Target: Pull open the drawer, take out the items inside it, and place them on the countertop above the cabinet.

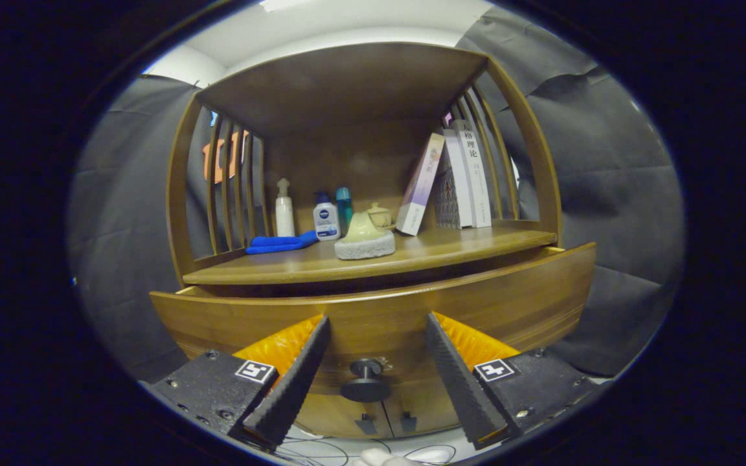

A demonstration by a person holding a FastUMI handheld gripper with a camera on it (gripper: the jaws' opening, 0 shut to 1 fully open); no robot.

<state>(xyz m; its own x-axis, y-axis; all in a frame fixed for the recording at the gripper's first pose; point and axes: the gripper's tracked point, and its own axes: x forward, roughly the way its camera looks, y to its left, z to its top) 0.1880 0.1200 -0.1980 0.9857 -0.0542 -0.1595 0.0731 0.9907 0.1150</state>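
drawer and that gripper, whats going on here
A hand-held gripper is at the front of a wooden cabinet's drawer, its fingers spread open either side of the round knob without touching it. The drawer is pulled partly out under the countertop, where a sponge, a blue cloth, bottles and books sit. What is inside the drawer can't be seen.

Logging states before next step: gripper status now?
Gripper: open, holding nothing; round dark knob of the curved wooden drawer front sits between its fingers, untouched.
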